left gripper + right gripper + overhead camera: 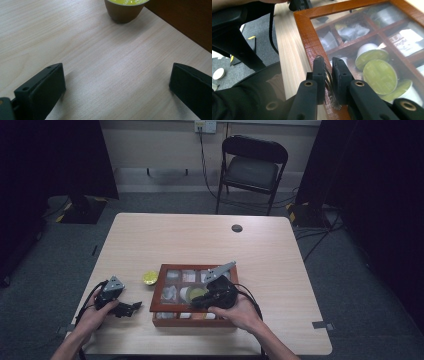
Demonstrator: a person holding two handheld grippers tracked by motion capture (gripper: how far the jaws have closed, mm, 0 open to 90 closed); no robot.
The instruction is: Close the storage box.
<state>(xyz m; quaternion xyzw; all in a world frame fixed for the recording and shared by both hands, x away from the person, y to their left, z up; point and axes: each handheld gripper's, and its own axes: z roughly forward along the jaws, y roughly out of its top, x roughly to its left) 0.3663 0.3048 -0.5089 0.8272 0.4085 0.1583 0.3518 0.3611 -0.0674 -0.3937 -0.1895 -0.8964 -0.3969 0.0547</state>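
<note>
The wooden box [159, 292] with a glass lid sits near the front edge of the tabletop [200, 237], a little right of the middle, its compartments holding coffee capsules and sachets. The right hand-held gripper [328, 65] is over the box's front part, its jaws pressed nearly together on a small twisted metal handle [329, 82] fixed to the lid's front frame rail. That handle runs along the gripper's own line of sight, lying lengthwise between the pads, so the lid's hinge side probably lies at the far edge of the box, away from the person; a lift would swing the front rail up and back. The right hand is plainly the one at work, being right on the box. The left hand-held gripper [131, 308] rests on the tabletop left of the box, near the front left corner, jaws spread wide with nothing between them. Ahead of it, a yellow-topped capsule [125, 8] stands just beside the box's left wall
</note>
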